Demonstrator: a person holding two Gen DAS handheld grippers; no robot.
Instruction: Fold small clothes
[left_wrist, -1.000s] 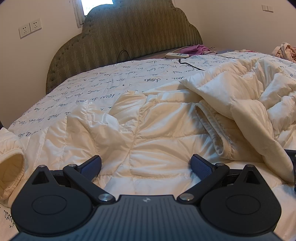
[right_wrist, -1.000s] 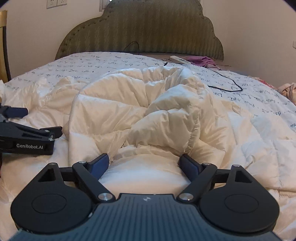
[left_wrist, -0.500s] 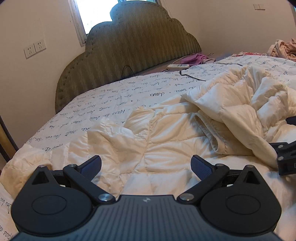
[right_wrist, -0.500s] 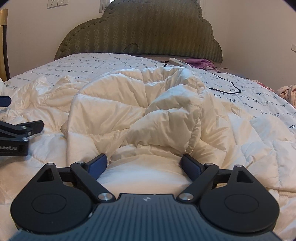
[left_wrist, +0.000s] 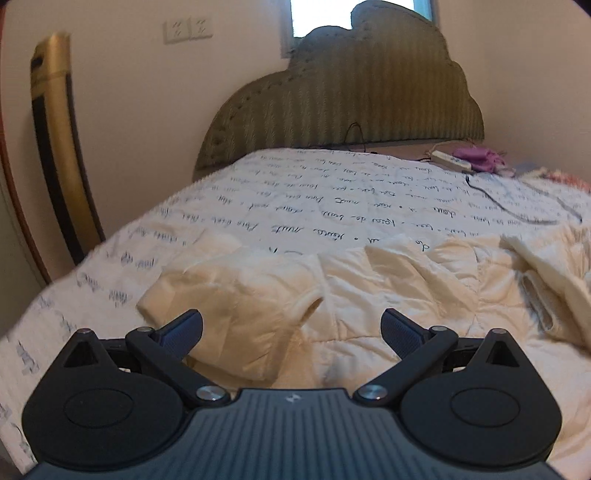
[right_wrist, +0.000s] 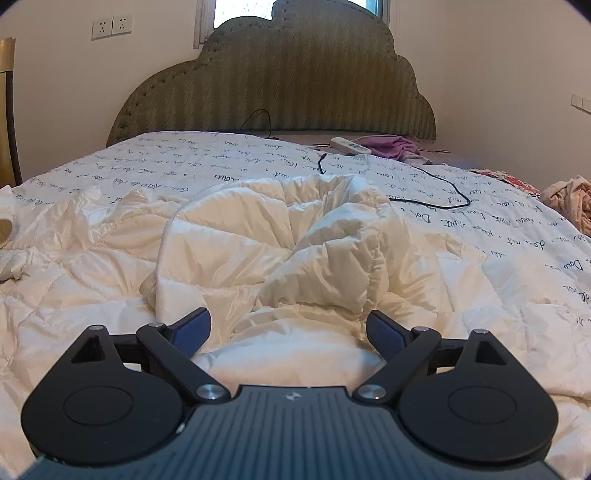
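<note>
A cream quilted puffer jacket (right_wrist: 280, 243) lies crumpled on the bed, its hood and body bunched up in the middle. In the left wrist view the jacket (left_wrist: 369, 295) spreads flat, with a sleeve and its cuff (left_wrist: 236, 291) at the left. My left gripper (left_wrist: 291, 332) is open and empty, low over the sleeve. My right gripper (right_wrist: 290, 330) is open and empty, just above the jacket's near edge. Neither holds any cloth.
The bed cover (right_wrist: 221, 166) is white with dark script. A green padded headboard (right_wrist: 273, 85) stands behind. A white remote (right_wrist: 349, 145), a purple cloth (right_wrist: 391, 145) and a black cable (right_wrist: 436, 184) lie near the head. More clothes (right_wrist: 570, 201) lie far right. A gold chair back (left_wrist: 55, 147) stands left.
My left gripper has swung left toward the jacket's sleeve and the bed's left edge, out of the right wrist view. My right gripper has barely moved. Both stay open.
</note>
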